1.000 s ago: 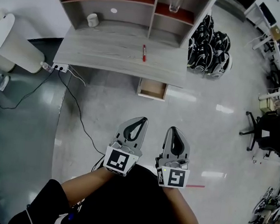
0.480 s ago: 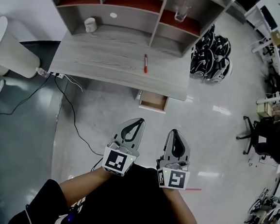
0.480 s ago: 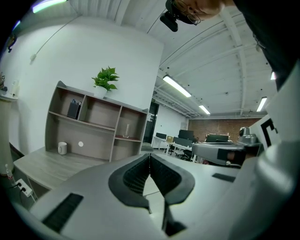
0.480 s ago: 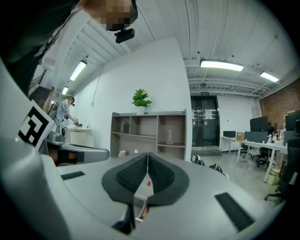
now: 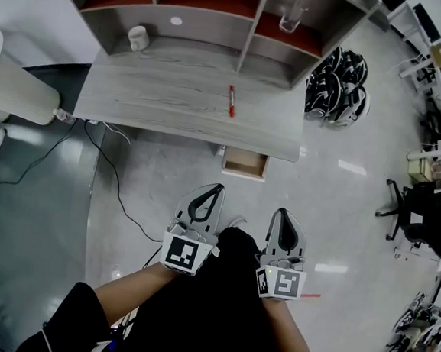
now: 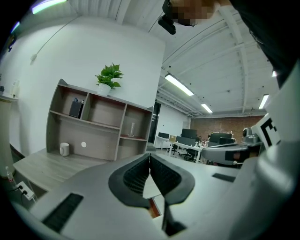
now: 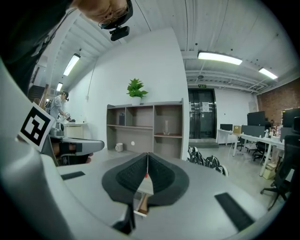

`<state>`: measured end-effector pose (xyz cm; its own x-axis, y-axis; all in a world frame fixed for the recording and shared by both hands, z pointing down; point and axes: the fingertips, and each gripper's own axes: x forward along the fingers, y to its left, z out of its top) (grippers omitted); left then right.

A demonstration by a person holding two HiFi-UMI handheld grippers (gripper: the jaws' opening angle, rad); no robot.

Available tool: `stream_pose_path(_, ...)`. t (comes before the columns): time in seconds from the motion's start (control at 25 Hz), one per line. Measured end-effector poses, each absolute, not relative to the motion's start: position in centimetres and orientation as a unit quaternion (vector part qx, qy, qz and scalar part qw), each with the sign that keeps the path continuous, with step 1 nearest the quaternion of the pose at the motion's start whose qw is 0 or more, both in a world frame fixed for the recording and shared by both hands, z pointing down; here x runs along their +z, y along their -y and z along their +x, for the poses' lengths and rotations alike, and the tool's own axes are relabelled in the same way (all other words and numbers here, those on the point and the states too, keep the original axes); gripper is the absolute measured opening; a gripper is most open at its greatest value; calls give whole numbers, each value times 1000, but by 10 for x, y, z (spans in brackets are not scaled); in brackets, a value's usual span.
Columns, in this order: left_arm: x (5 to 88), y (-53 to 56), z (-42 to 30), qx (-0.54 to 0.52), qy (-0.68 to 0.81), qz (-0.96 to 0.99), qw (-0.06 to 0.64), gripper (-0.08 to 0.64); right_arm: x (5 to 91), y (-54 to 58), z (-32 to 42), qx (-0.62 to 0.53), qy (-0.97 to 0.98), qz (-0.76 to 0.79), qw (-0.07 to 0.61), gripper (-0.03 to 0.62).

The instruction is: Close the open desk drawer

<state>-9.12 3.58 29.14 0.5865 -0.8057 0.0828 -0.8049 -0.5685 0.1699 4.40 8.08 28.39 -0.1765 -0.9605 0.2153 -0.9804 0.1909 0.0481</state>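
A small open wooden drawer (image 5: 244,163) juts from under the grey wood-grain worktop (image 5: 165,101), below a red pen (image 5: 231,102). Well short of it, left gripper (image 5: 215,188) and right gripper (image 5: 285,213) point forward, jaws clenched on nothing.

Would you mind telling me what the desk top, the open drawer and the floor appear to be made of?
The desk top looks like matte grey wood-grain laminate, by its streaky grain lines. The open drawer shows a tan inside, probably wood or fibreboard. The floor seems polished concrete or resin: glossy grey, with bright light reflections.
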Motion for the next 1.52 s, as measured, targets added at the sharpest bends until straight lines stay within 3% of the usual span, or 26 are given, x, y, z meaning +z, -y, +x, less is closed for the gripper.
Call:
stream_pose_path(0.44, 338, -11, -95, 34, 487, 867, 102, 15, 350, -54, 71, 88, 772, 621, 109, 18)
stream_pose_path(1.04, 462, 23, -75, 102, 479, 858, 154, 15, 477, -10, 109, 150, 769, 608, 132, 20)
stream_pose_path(1.44, 544, 17, -69, 153, 466, 859, 149, 17, 565, -8, 121, 179, 757, 609, 157, 22)
stream_pose_path(1.52, 557, 17, -67, 153, 463, 859, 156, 22, 577, -8, 125, 180, 755, 610, 163, 46)
